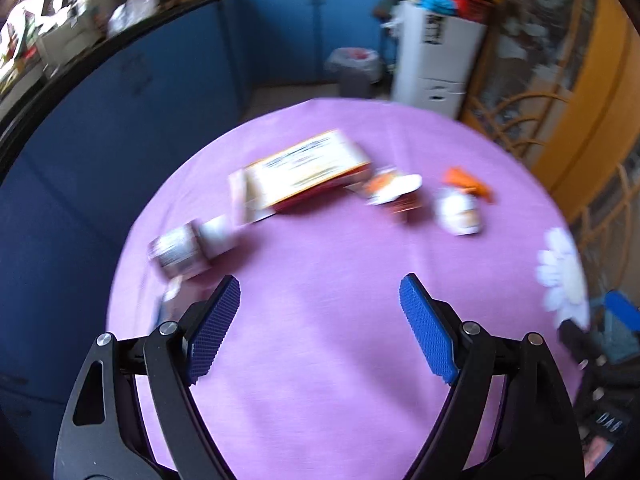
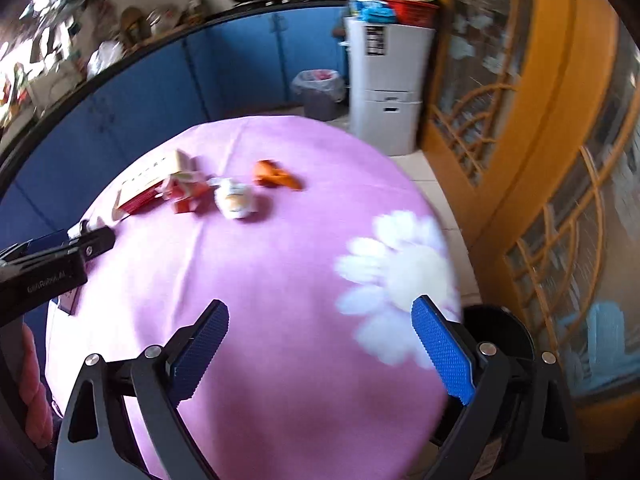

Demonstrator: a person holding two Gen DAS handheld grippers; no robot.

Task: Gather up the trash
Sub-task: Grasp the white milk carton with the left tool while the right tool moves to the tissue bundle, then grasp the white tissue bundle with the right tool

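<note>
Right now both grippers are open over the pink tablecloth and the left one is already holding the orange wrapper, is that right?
Not quite. The left gripper is open and holds nothing; the orange wrapper lies on the pink tablecloth ahead, as the left wrist view shows. The right gripper is open too.

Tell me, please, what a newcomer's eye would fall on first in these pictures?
The round table's pink-purple cloth fills both views, with a large white flower print at its right edge. Across its far side lies a row of litter: a flat orange-and-white cardboard box, crumpled wrappers, an orange scrap. Both grippers, left and right, hover open and empty above it.
</note>
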